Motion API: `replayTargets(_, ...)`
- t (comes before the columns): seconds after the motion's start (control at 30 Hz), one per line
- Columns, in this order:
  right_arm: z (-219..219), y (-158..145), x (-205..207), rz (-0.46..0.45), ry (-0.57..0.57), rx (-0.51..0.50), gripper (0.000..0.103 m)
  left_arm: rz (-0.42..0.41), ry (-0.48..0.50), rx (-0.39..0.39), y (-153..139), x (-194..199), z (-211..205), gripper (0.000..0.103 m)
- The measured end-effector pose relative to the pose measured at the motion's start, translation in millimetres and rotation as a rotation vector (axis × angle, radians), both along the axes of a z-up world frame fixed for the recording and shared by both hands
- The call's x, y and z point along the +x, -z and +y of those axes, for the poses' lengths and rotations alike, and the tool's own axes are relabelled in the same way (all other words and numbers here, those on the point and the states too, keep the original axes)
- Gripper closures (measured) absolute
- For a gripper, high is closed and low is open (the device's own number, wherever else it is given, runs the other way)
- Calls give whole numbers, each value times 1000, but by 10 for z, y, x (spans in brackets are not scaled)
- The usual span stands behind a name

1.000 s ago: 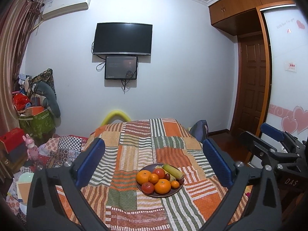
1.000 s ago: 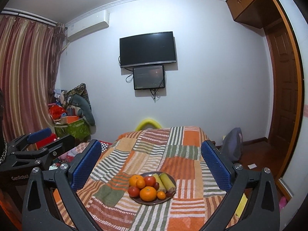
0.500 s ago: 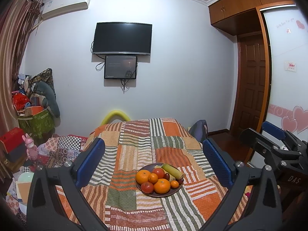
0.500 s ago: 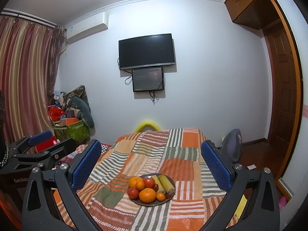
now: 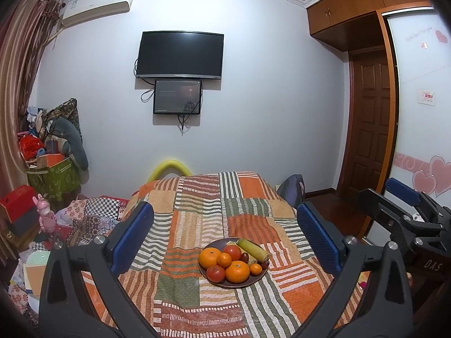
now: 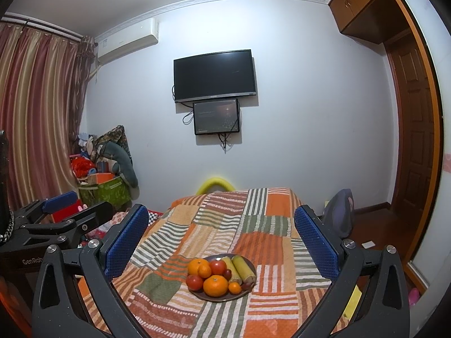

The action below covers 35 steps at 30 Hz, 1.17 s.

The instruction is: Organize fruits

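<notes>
Low in the middle of both wrist views, a dark plate [image 5: 260, 277] is sitting on a patchwork quilt [image 5: 197, 225] that is covering what looks like a bed or a counter; I cannot tell which. Piled on it are two large oranges [image 5: 237, 271], two small ones [image 5: 224, 259], two tomatoes [image 5: 216, 273], a couple of dark plums [image 5: 244, 257] and two green-yellow stalks [image 5: 253, 250], all touching one another.

Both tools are hovering well short of the plate. The left hand-held gripper [image 5: 225, 239] is standing spread wide with nothing between its blue pads, and the right hand-held gripper [image 6: 221, 239] is spread wide and empty too; each is showing at the lower edge of the other's view.

The risks, as I judge them: the fruit is crowding together, so fingers closing on one piece are likely to be nudging its neighbours, and a round orange could be rolling off the rim onto the quilt. The quilt is looking soft, so pressing down may be tipping the plate. Tomatoes and plums are likely to be bruising under a hard squeeze. No second container is showing, so where each fruit is going is unclear.
</notes>
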State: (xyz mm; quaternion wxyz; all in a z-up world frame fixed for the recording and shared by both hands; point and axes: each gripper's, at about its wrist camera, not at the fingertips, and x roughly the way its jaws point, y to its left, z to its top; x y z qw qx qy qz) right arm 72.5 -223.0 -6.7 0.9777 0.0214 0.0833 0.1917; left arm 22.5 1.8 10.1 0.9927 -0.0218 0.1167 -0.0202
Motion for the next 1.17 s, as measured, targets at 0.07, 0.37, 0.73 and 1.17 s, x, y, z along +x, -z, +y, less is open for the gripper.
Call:
replayTargets(0.07,-1,-3,-6,-1,1,-1,0,0,-2,0,2,-2,1,0)
replayTargets(0.37,-7,-35,-10,-5,3,1,0,11,-1,-10,5,19,18,0)
replayTargets(0.73,-8,-39,4,-3,5,1,0,18,27,-22,11,30,42,0)
replayTargets(1.17,18,-11,44,4,-1,-6,0,16,34,-7,28,14,15,0)
